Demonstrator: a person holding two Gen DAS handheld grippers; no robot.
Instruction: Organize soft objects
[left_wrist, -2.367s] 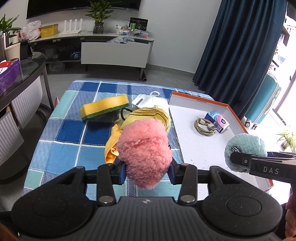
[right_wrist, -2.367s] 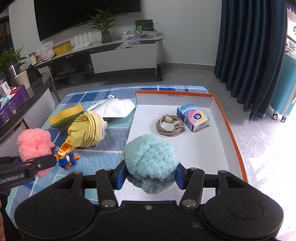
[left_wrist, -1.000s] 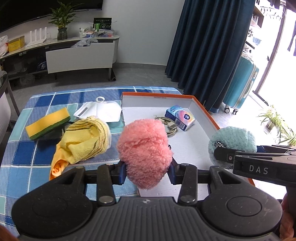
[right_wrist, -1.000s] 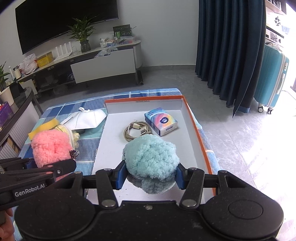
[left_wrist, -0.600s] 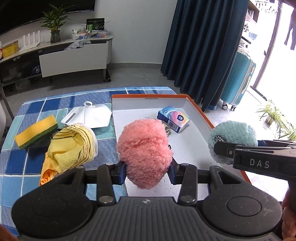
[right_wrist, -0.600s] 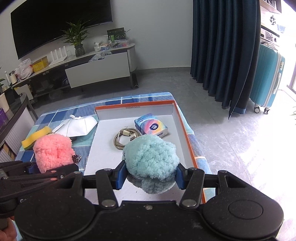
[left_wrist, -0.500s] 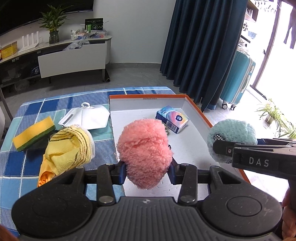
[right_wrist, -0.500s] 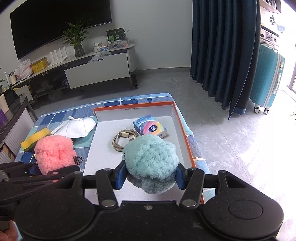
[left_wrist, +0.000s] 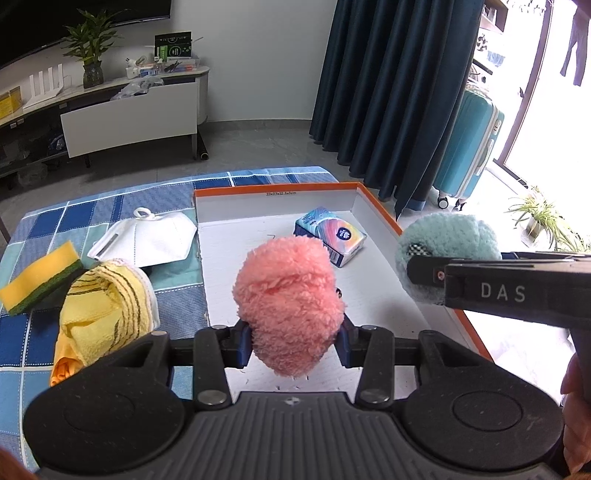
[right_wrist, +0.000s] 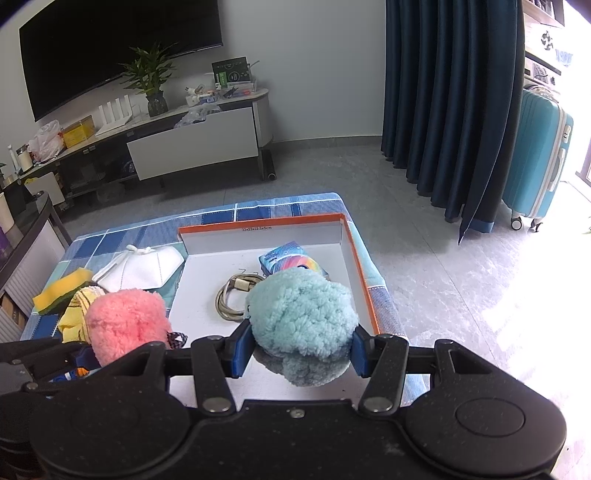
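1. The left gripper (left_wrist: 293, 338) is clamped on a pink fluffy ball (left_wrist: 290, 304), its blue pads pressed into the fleece on both sides; the ball hangs above the near end of the orange-rimmed tray (left_wrist: 380, 206).
2. The right gripper (right_wrist: 301, 350) grips a pale blue fluffy ball (right_wrist: 301, 319) the same way, over the tray's near right corner, just beside the pink one.
3. I judge this the carrying step: both soft balls are in the air above the tray and not yet set down.
4. The next move calls for lowering each ball onto bare tray floor and spreading the jaws, with the two tools kept from knocking together.
5. A coiled cable (right_wrist: 232, 299) and a tissue pack (left_wrist: 330, 236) take up the far half of the tray, so the near half is the free spot.
6. On the checked tablecloth (left_wrist: 44, 218) left of the tray lie a yellow striped cloth (left_wrist: 105, 308), a sponge (left_wrist: 40, 278) near the left edge, and a white face mask (left_wrist: 146, 240) towards the far edge, probably still to be sorted.
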